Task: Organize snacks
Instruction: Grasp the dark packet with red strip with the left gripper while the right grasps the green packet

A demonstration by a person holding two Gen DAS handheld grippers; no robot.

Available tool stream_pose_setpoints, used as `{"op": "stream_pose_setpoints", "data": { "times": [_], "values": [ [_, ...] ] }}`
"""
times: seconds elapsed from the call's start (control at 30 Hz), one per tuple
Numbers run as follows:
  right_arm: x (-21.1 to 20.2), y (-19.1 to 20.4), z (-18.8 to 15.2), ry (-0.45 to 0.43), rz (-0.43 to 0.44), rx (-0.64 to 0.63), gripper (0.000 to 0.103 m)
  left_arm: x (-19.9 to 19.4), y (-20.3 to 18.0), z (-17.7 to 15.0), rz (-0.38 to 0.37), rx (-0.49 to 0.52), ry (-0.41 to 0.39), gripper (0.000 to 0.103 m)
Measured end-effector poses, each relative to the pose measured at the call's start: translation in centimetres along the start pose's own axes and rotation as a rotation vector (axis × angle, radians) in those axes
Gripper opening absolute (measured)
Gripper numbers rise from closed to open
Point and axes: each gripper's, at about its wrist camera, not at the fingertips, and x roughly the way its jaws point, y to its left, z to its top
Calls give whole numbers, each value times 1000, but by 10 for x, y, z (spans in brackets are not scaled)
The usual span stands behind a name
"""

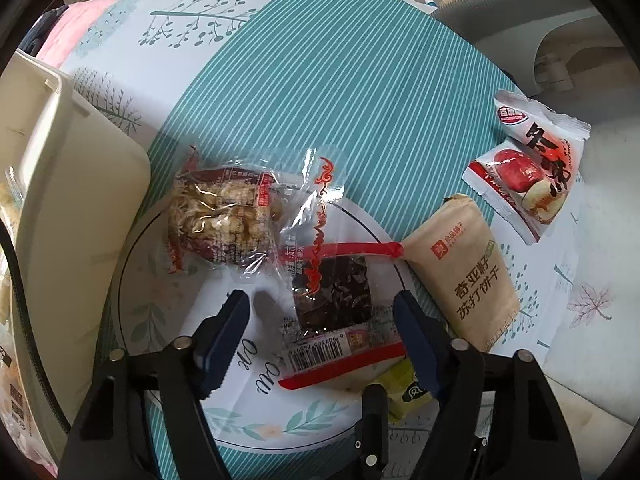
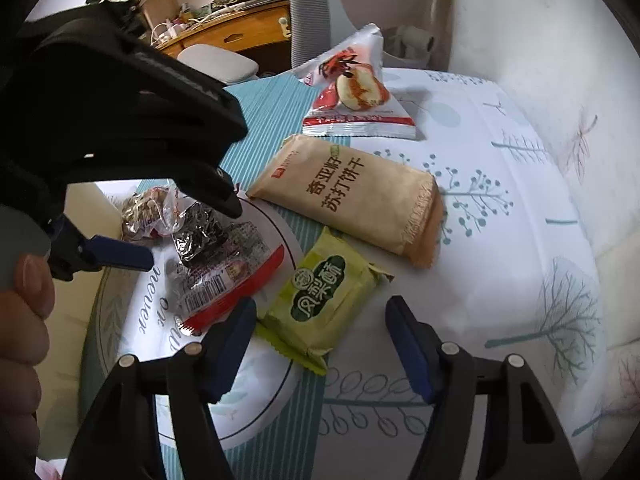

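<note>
On a white leaf-print plate [image 1: 140, 292] lie a clear packet of puffed rice cake [image 1: 224, 216] and a clear red-edged packet with a dark snack [image 1: 328, 296]. My left gripper [image 1: 320, 336] points down over the dark packet, its blue pads apart on either side, open. A brown cracker packet [image 1: 460, 268] and a red-and-white date cake packet [image 1: 528, 164] lie to the right on the cloth. In the right wrist view, a green pastry packet [image 2: 320, 304] lies half on the plate [image 2: 256, 400], between the fingers of my right gripper [image 2: 320, 340]. That gripper is open, its right pad off the packet.
A cream plastic bin [image 1: 80, 184] stands left of the plate. A teal striped mat [image 1: 320, 100] covers the table middle. The left gripper's black body [image 2: 120, 100] and a person's thumb [image 2: 24, 300] fill the right view's left side. A grey chair [image 2: 312, 0] stands behind.
</note>
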Motion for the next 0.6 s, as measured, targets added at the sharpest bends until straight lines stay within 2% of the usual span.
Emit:
{"op": "stream_pose_setpoints", "data": {
  "times": [0.13, 0.2, 0.3, 0.6],
  "values": [
    [2, 3, 2, -1, -13, -32, 65, 4, -3, 2, -7, 0, -4, 68],
    [4, 6, 3, -2, -13, -57, 60, 8, -11, 4, -7, 5, -3, 65],
    [5, 5, 4, 2, -16, -67, 58, 11, -16, 7, 2, 11, -6, 64],
    [2, 4, 2, 13, -9, -65, 54, 7, -8, 11, -8, 5, 3, 58]
  ]
}}
